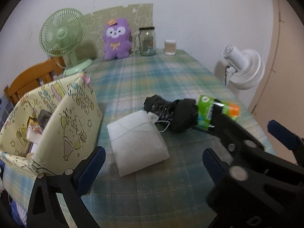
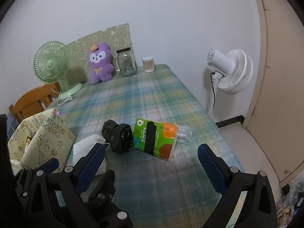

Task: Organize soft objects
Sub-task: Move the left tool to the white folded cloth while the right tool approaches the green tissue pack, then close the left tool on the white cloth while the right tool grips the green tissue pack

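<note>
1. Currently left tool [image 1: 153, 163] is spread wide, empty, hovering over the white pouch [image 1: 138, 142] on the plaid desk [image 1: 152, 76].
2. Right tool [image 2: 151, 159] also spread, holding nothing, above the desk just short of the tissue pack [image 2: 155, 138].
3. Tissue pack, green and orange with a black band, lies flat, touching the black bag roll [image 2: 118, 135] on its left.
4. White pouch sits left of the roll, just beside the patterned fabric bin [image 1: 51, 125].
5. Bin at the desk's left edge, items inside, contents unclear.
6. Far end: purple plush [image 2: 99, 62], glass jar [image 2: 127, 62], cotton swab cup [image 2: 148, 64], green fan [image 2: 51, 64].
7. White fan [image 2: 229, 70] stands off the desk, right side.
</note>
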`<state>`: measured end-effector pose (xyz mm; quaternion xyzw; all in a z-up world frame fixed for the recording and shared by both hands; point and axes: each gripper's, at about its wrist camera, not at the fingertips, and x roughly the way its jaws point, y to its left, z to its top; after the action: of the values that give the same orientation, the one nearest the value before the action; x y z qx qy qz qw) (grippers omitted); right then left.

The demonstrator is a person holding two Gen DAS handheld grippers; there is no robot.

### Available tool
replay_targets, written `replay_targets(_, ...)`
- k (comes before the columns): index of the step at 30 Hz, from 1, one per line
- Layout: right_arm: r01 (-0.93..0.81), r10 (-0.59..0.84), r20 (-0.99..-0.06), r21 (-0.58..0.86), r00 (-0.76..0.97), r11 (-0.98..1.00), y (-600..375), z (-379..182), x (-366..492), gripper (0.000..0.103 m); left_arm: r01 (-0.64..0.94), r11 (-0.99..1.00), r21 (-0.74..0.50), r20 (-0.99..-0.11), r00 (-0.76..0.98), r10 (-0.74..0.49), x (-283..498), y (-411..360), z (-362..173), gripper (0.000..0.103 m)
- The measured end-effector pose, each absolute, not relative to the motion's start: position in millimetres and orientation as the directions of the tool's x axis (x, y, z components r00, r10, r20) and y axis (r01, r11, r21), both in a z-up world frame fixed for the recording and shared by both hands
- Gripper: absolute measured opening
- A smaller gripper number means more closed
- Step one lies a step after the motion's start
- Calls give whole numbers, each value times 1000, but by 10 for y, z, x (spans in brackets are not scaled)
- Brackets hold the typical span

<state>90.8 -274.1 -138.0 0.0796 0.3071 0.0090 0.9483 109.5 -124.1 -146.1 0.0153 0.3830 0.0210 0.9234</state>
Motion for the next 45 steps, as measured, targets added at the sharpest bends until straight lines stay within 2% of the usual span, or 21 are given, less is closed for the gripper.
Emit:
replay_targets(9,51,68,-612,176,788,983,-2789,-1518,1104,100,-54,997,48,-719,691,72,1200,-1273,-1593,103)
replay_targets(13,60,67,-617,184,784,981,-2832,-1550,1177,100,-94,995,23,-763,641,78,1310,-1253,-1695,103)
replay_targets(20,57,80,-632,192,771,980,-2892,-1636,1311,100,-197,979,42,-761,629,159,1382,-1257,-1806,103)
replay_targets(26,38,105,-632,209,768,977,-2921,-1670,1386,99,-190,981,25,-779,612,139,1502,-1248,-1825,103)
replay_targets(31,37,105,-626,210,772,977,-2921,-1656,1441,99,-147,989,27,-769,629,114,1523,-1278,-1804,94)
replay_targets(36,46,103,-628,217,771,975,-2919,-1658,1508,92,-122,992,19,-766,636,93,1531,-1281,-1783,85)
replay_targets(39,46,100,-635,210,766,976,-2894,-1667,1557,84,-116,993,22,-761,643,92,1541,-1294,-1774,78)
replay_targets(42,44,100,-643,204,759,978,-2860,-1683,1586,74,-109,994,27,-758,646,92,1557,-1305,-1768,75)
replay_targets(43,51,83,-646,185,759,981,-2840,-1685,1590,68,-107,994,26,-758,647,90,1559,-1306,-1766,74)
replay_targets(44,54,68,-655,164,752,985,-2824,-1695,1601,53,-105,994,23,-758,647,86,1559,-1304,-1764,74)
replay_targets(45,53,63,-665,153,744,987,-2812,-1710,1614,49,-103,994,22,-758,647,84,1551,-1305,-1763,72)
